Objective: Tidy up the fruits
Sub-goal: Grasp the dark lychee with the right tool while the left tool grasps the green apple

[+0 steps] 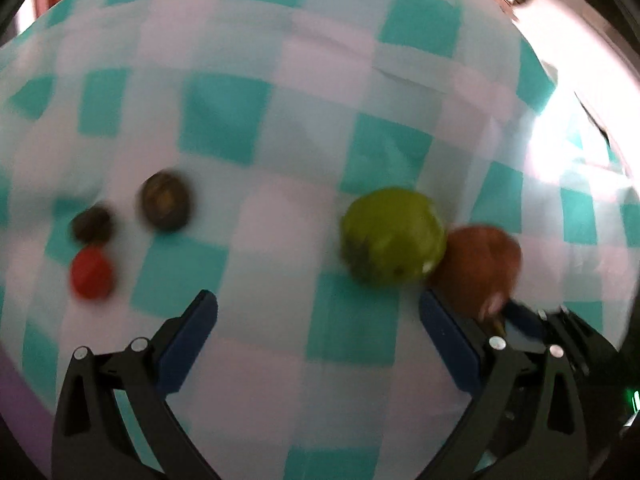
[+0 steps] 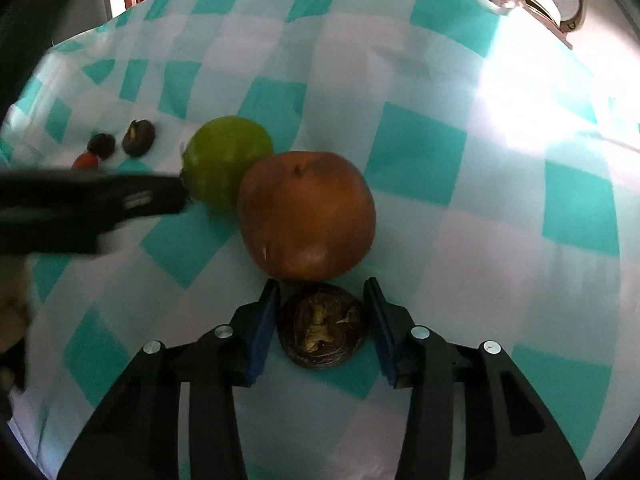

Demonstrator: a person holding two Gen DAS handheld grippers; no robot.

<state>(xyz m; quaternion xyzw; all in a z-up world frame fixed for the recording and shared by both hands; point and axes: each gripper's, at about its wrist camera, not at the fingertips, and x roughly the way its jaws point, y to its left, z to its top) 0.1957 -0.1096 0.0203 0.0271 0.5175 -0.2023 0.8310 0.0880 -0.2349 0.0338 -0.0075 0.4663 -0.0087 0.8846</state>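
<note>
You have one green fruit (image 2: 226, 160), one brown round fruit (image 2: 306, 216), three dark wrinkled fruits (image 2: 324, 326) (image 2: 138, 137) (image 2: 102, 145), and one small red fruit (image 2: 85, 161).
</note>
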